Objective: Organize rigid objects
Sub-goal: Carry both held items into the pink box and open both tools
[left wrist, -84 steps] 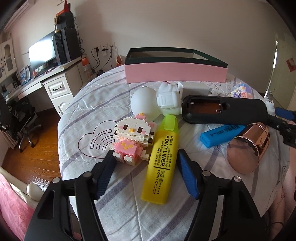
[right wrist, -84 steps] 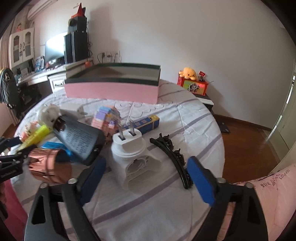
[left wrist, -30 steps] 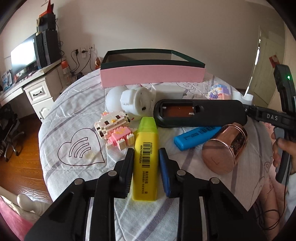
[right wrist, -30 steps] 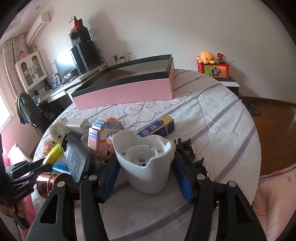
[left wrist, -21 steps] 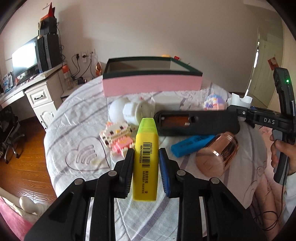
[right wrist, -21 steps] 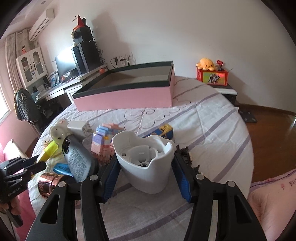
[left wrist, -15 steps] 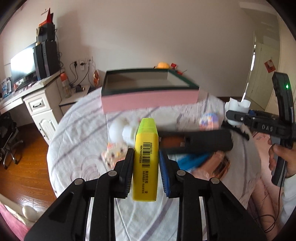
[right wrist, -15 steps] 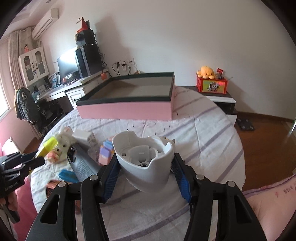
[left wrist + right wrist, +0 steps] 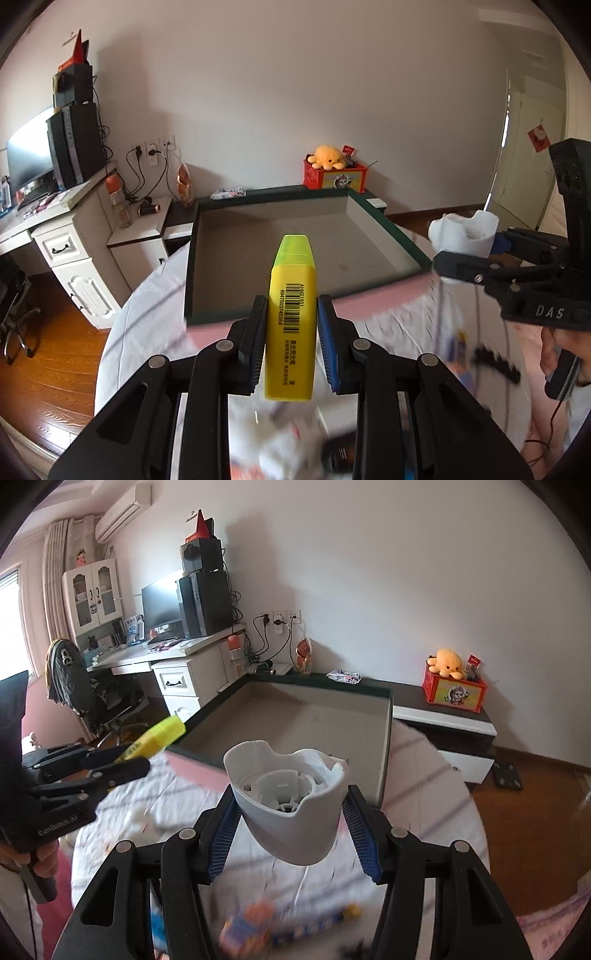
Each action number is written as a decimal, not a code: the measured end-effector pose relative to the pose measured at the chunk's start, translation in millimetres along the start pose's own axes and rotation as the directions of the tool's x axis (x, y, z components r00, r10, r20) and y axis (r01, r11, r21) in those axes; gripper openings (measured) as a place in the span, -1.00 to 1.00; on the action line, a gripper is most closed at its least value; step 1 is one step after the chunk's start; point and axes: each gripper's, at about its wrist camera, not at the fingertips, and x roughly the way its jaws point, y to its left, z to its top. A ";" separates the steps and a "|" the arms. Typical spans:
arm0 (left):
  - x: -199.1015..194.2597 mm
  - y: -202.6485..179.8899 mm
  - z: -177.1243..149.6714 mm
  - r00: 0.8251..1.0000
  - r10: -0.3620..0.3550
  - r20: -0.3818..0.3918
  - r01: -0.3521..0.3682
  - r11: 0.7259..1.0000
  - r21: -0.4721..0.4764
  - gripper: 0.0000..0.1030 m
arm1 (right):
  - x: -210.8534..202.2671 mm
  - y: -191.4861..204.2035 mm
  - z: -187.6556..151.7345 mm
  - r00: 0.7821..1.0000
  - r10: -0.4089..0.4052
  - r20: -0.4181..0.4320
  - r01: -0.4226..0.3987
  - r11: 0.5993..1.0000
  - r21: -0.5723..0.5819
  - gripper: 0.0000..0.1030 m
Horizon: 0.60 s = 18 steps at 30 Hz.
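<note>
The left gripper (image 9: 291,345) is clamped tight on a yellow highlighter (image 9: 291,325). The pen sits in the middle of the left wrist view, with its cap pointing up at the pink box (image 9: 280,254). The box fills the middle of the frame, and its inside looks bare. The right gripper (image 9: 291,829) squeezes a white plug adapter (image 9: 290,797) from both sides, low in the middle of the right wrist view. The round table (image 9: 424,775) below is blurry. A yellow octopus toy (image 9: 447,662) sits at the right.
</note>
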 end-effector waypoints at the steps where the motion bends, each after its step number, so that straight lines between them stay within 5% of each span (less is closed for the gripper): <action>1: 10.3 2.1 5.9 1.000 0.002 -0.012 -0.002 1.000 -0.004 -0.48 | 8.5 -1.9 6.8 1.000 -0.002 -0.003 0.002 1.000 -0.001 0.12; 11: 97.0 20.0 27.1 0.991 0.014 -0.130 -0.019 0.999 -0.034 -0.48 | 114.9 -6.0 29.5 0.985 -0.018 -0.174 0.012 0.999 -0.033 0.12; 18: 117.5 24.1 16.8 0.983 0.032 -0.183 -0.037 0.999 -0.027 -0.48 | 145.6 3.4 19.0 0.971 -0.017 -0.237 0.000 0.998 -0.068 0.13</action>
